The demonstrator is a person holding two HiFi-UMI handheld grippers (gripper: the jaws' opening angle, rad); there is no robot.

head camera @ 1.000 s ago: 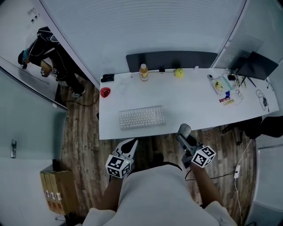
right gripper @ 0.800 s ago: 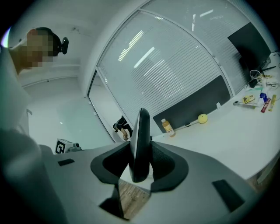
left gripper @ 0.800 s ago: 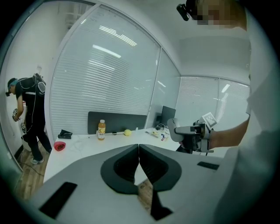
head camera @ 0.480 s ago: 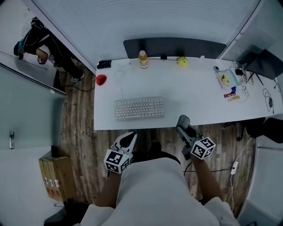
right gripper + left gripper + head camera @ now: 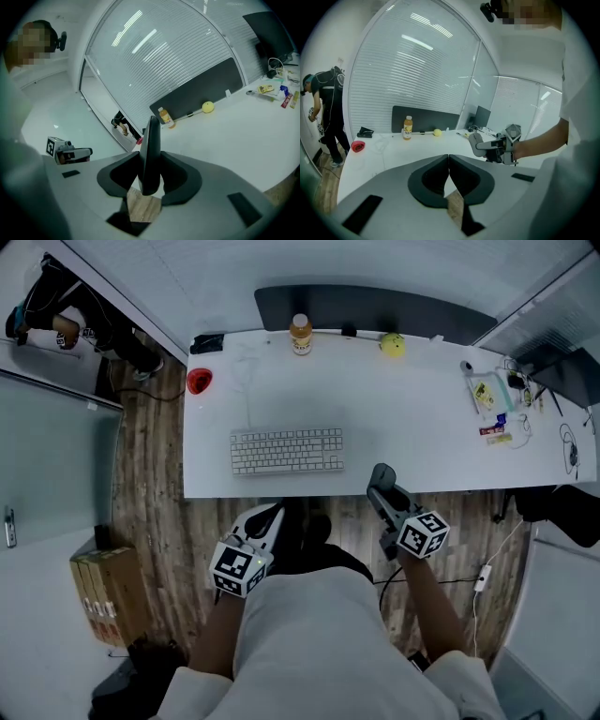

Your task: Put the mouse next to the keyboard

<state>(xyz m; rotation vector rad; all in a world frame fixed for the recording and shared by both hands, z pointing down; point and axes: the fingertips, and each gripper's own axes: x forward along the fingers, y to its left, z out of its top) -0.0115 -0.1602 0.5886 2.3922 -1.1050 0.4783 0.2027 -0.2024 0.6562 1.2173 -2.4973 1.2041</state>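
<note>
A white keyboard (image 5: pixel 288 451) lies near the front edge of the white desk (image 5: pixel 412 418). My right gripper (image 5: pixel 382 486) hovers at that front edge, to the right of the keyboard, shut on a grey mouse (image 5: pixel 381 474). In the right gripper view the mouse (image 5: pixel 151 150) stands on edge between the jaws of the right gripper (image 5: pixel 151 180). The left gripper view shows the mouse (image 5: pixel 476 143) from the side. My left gripper (image 5: pixel 267 518) hangs below the desk edge, in front of the keyboard. Its jaws meet with nothing between them in the view of the left gripper (image 5: pixel 449 164).
At the desk's back stand a bottle (image 5: pixel 300 334), a yellow ball (image 5: pixel 392 344) and a black screen panel (image 5: pixel 375 310). A red object (image 5: pixel 199 381) sits at the left edge, small clutter (image 5: pixel 492 399) at the right. A person (image 5: pixel 56 315) stands far left; a cardboard box (image 5: pixel 103 587) is on the floor.
Both grippers have sunk a little and now sit closer to the desk's front edge. The right gripper still grips the mouse. The desk objects have not moved.
</note>
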